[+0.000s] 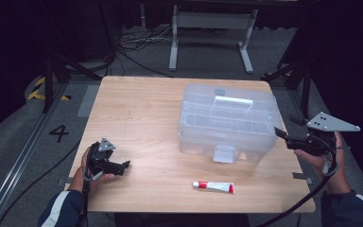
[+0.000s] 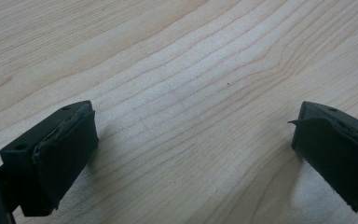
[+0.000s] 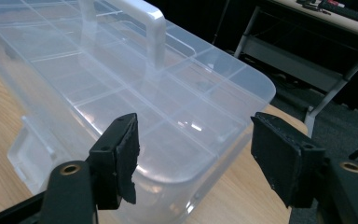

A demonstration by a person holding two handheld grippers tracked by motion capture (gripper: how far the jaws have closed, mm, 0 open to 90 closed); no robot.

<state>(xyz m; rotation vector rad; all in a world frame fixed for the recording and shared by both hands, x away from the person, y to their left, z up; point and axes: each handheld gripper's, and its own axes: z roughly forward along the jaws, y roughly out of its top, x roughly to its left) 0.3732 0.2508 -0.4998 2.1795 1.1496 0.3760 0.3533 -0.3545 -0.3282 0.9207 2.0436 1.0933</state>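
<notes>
Right gripper (image 1: 283,135) hangs at the table's right edge, jaws spread wide with nothing between them, pointing at the one clear plastic box (image 1: 228,124). In the right gripper view, that gripper (image 3: 193,154) frames a rounded corner of the box (image 3: 121,88), whose lid carries one white handle (image 3: 147,28) and shows a grid of compartments beneath. One latch tab (image 1: 224,153) sits on the box's near wall. The box stands on the right half of the single wooden table (image 1: 137,113). One red-and-white tube (image 1: 213,187) lies flat in front of the box, near the table's front edge and apart from it. Left gripper (image 1: 123,166) rests on the table at the front left, its jaws parted and empty over bare wood (image 2: 191,93).
</notes>
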